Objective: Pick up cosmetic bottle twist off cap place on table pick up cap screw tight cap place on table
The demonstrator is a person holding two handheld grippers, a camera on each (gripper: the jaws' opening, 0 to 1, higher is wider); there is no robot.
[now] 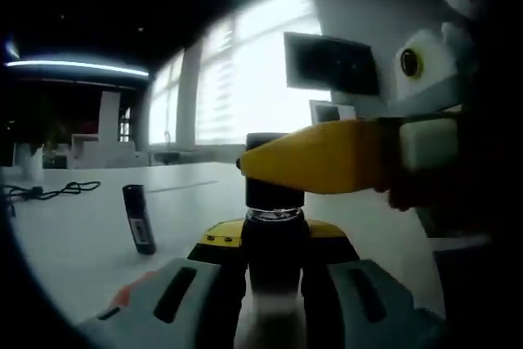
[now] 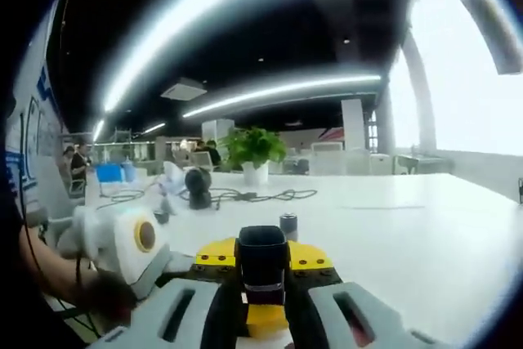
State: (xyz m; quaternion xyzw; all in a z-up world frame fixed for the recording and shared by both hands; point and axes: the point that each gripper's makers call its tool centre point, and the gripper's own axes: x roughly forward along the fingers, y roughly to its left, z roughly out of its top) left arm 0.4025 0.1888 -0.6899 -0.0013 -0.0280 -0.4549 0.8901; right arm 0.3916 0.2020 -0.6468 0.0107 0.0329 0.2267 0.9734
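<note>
A dark cosmetic bottle (image 1: 276, 234) with a silver neck ring stands upright between my left gripper's (image 1: 274, 271) jaws, which are shut on its body. Its black cap (image 1: 274, 194) sits on top. My right gripper (image 1: 282, 161) comes in from the right, its yellow jaws closed across that cap. In the right gripper view the cap (image 2: 261, 252) is clamped between my right gripper's (image 2: 261, 266) yellow-tipped jaws, and the left gripper (image 2: 265, 318) shows just below it. The bottle is held above the white table (image 1: 73, 243).
A small black tube (image 1: 139, 218) stands tilted on the table to the left, with a black cable (image 1: 49, 192) behind it. In the right gripper view a small cylinder (image 2: 288, 225), a cable (image 2: 261, 195), a potted plant (image 2: 253, 151) and distant people (image 2: 78, 161) lie beyond.
</note>
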